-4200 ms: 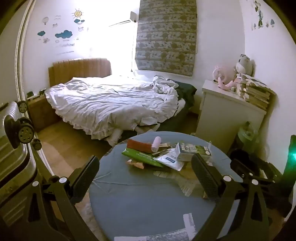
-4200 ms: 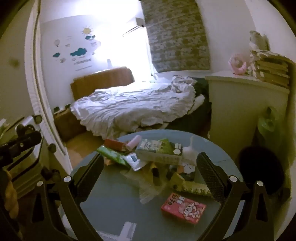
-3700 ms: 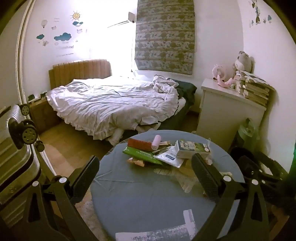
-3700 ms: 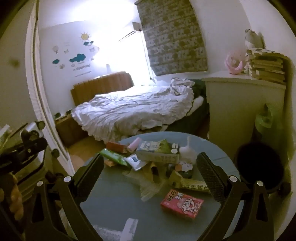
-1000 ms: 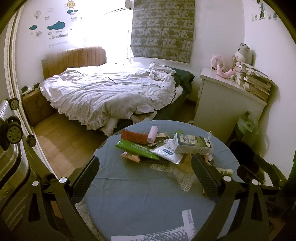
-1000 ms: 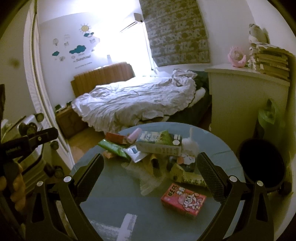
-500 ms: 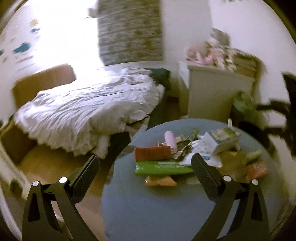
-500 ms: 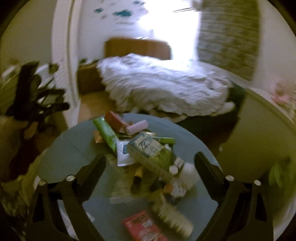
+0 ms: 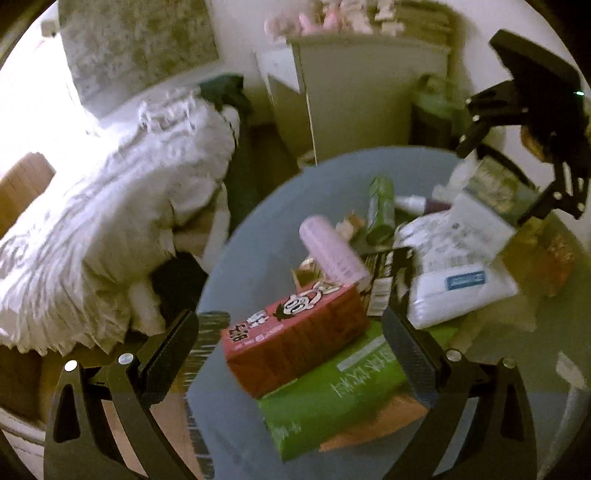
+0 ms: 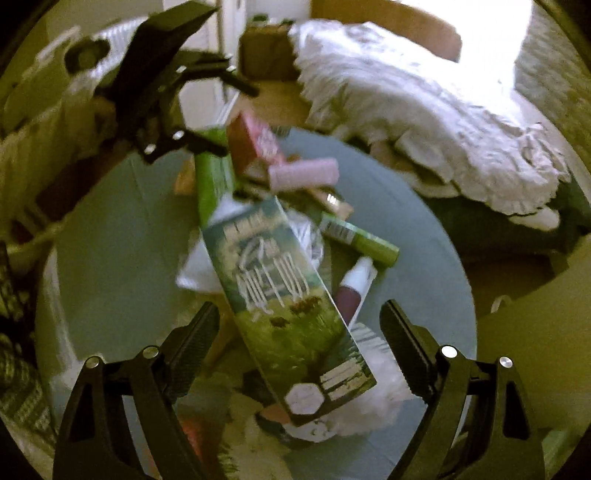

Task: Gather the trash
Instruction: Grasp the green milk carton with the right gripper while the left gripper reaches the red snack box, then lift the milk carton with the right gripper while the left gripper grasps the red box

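Grippers over round grey-blue table (image 9: pixel 258 258): left gripper (image 9: pixel 290 347) spread around red rectangular snack carton (image 9: pixel 295 336); right gripper (image 10: pixel 299 339), narrowing, should square to green-printed milk carton (image 10: pixel 284 306) between untouching pads.

**Bedroom with a rumpled bed and a round table**

A round grey-blue table (image 9: pixel 258 258) stands near a bed heaped with a crumpled white ruffled duvet (image 9: pixel 110 206). Its tan padded headboard (image 10: pixel 391 26) sits beside a glaring bright window. A patterned grey-green roman blind (image 9: pixel 136 48) hangs on the white wall. A pale cabinet (image 9: pixel 362 92) stands beyond the table on the brown wooden floor (image 10: pixel 273 96).
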Motion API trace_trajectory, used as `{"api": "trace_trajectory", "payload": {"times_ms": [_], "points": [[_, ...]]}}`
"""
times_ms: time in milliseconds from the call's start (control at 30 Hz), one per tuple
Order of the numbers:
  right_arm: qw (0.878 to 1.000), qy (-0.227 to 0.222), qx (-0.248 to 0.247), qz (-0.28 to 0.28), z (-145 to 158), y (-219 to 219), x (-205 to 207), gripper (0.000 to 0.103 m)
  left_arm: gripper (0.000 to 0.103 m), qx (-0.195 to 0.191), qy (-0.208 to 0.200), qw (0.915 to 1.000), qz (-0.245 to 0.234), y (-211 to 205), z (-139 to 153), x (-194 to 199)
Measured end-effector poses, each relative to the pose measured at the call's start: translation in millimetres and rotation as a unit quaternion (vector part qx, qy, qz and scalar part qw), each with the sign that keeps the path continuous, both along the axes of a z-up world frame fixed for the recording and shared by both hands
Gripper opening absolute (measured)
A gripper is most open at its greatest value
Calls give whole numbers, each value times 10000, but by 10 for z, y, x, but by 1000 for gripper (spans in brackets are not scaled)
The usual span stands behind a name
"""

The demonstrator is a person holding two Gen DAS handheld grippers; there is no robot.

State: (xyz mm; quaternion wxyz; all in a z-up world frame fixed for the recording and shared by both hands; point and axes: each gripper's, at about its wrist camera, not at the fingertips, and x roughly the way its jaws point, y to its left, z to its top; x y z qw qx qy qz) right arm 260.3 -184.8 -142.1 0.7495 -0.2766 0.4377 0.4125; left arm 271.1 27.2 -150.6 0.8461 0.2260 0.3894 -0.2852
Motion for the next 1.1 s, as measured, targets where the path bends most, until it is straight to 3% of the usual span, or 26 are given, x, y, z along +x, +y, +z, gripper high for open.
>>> {"api": "trace_trajectory", "payload": {"times_ms": [100, 133, 200, 333, 367, 400, 500, 600, 733, 833, 900, 933, 1100], "points": [[9997, 244, 23, 20, -101, 11, 60, 85, 98, -24, 173, 9998, -5, -48, -93, 63], [9995, 319, 41, 25, -137, 35, 71, 69, 98, -90, 238, 9997, -57, -68, -115, 72], [9996, 293, 12, 19, -162, 57, 40, 63, 98, -265, 439, 9985, -166, -92, -151, 90], [9996, 216, 86, -141, -148, 92, -43, 59, 85, -364, 486, 9981, -71, -144, -190, 120], [9995, 214, 132, -204, -124, 82, -70, 59, 77, -401, 509, 9979, -11, -146, -187, 128], [9990, 216, 237, -308, -89, 64, -105, 58, 71, -496, 589, 9970, 48, -136, -181, 147], [9951, 215, 675, -687, 67, -46, -221, 58, 65, -885, 923, 9917, 137, -62, -164, 171], [9804, 378, 1447, -1284, 250, -227, -370, 58, 65, -881, 990, 9911, 113, -49, -160, 51], [9567, 644, 2159, -1841, 332, -376, -584, 58, 65, -1149, 1468, 9822, 237, -2, -170, -63], [9434, 747, 2450, -2109, 328, -436, -790, 58, 66, -1152, 1528, 9810, 325, 36, -168, -184], [9315, 904, 2684, -2281, 296, -473, -900, 58, 82, -1198, 1541, 9800, 398, 109, -185, -219], [9257, 981, 2802, -2343, 269, -484, -952, 58, 98, -1152, 1487, 9808, 522, 161, -211, -237], [9123, 1245, 2996, -2498, 121, -458, -1165, 58, 98, -1381, 1437, 9775, 685, 352, -274, -356]]}}
